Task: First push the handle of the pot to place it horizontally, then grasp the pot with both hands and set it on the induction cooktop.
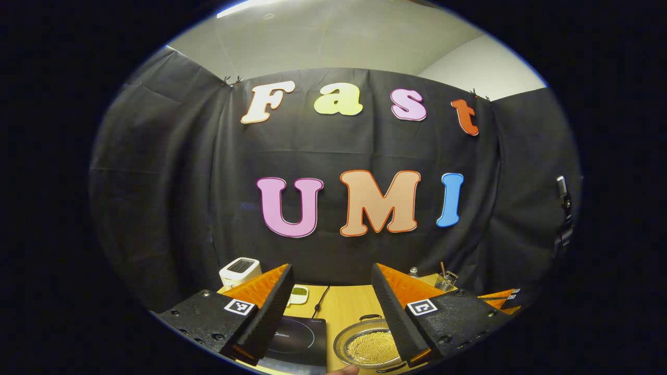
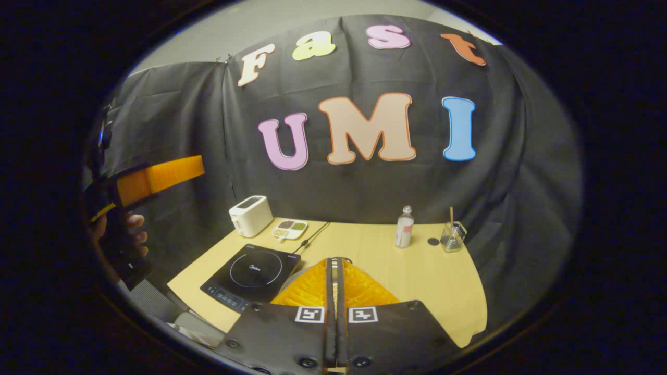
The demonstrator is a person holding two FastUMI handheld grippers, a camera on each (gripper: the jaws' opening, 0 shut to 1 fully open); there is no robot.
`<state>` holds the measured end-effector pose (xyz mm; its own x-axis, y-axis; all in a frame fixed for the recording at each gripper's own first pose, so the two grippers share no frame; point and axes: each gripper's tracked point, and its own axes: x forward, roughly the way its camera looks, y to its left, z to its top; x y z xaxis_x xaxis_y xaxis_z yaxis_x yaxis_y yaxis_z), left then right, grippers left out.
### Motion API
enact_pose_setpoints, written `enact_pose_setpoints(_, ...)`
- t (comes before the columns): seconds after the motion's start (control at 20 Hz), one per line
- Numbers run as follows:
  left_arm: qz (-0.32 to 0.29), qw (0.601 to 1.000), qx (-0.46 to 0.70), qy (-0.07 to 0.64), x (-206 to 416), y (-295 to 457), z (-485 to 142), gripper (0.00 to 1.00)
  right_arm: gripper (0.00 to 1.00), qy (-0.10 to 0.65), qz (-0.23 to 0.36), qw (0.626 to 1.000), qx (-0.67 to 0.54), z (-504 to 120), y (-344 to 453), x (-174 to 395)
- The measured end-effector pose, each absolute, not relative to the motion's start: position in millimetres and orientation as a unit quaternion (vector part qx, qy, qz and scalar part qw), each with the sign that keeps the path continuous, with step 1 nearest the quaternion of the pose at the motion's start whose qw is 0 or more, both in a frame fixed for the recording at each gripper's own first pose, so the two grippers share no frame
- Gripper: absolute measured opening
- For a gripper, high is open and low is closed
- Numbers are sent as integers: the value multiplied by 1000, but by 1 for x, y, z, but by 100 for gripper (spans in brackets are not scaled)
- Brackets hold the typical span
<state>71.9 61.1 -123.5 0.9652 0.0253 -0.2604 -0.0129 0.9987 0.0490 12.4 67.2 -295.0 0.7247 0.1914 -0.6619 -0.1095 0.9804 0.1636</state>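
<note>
The pot [image 1: 367, 346], under a glass lid and filled with small yellow beads, sits on the wooden table [image 1: 346, 307] just right of the black induction cooktop [image 1: 297, 341]. A black loop handle [image 1: 370, 316] shows on its far side. My left gripper [image 1: 331, 271] is open, held well above the table, with the cooktop and pot seen between its fingers. My right gripper [image 2: 336, 261] is shut with nothing in it, and its fingers hide most of the pot; a sliver of rim [image 2: 288, 284] shows beside the cooktop [image 2: 250, 273]. A hand [image 2: 130, 229] holds the left gripper [image 2: 156, 179] up at far left.
A white toaster [image 2: 251, 215] and a small divided dish [image 2: 290, 229] stand behind the cooktop, with a cable running to it. A bottle [image 2: 404, 226], a black disc [image 2: 433, 241] and a glass with a stick [image 2: 452, 237] stand at the back right. The table [image 2: 427, 281] is bare wood on the right.
</note>
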Motion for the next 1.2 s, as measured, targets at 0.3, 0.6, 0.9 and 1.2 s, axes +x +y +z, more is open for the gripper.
enact_pose_setpoints(0.3, -41, 989, -2, 140, 94, 97, -153, 90, 0, 434, 37, 898, 65, -351, 117, -12)
enact_pose_setpoints(0.6, -81, 986, -19, 141, 103, 121, -174, 91, 3, 486, -10, 869, 96, -393, 147, -36)
enact_pose_setpoints(0.9, -73, 986, -8, 148, 106, 156, -191, 90, 3, 546, -22, 831, 102, -437, 168, -67)
enact_pose_setpoints(1.2, -41, 985, -14, 166, 97, 191, -209, 91, 7, 596, -10, 796, 99, -478, 190, -94)
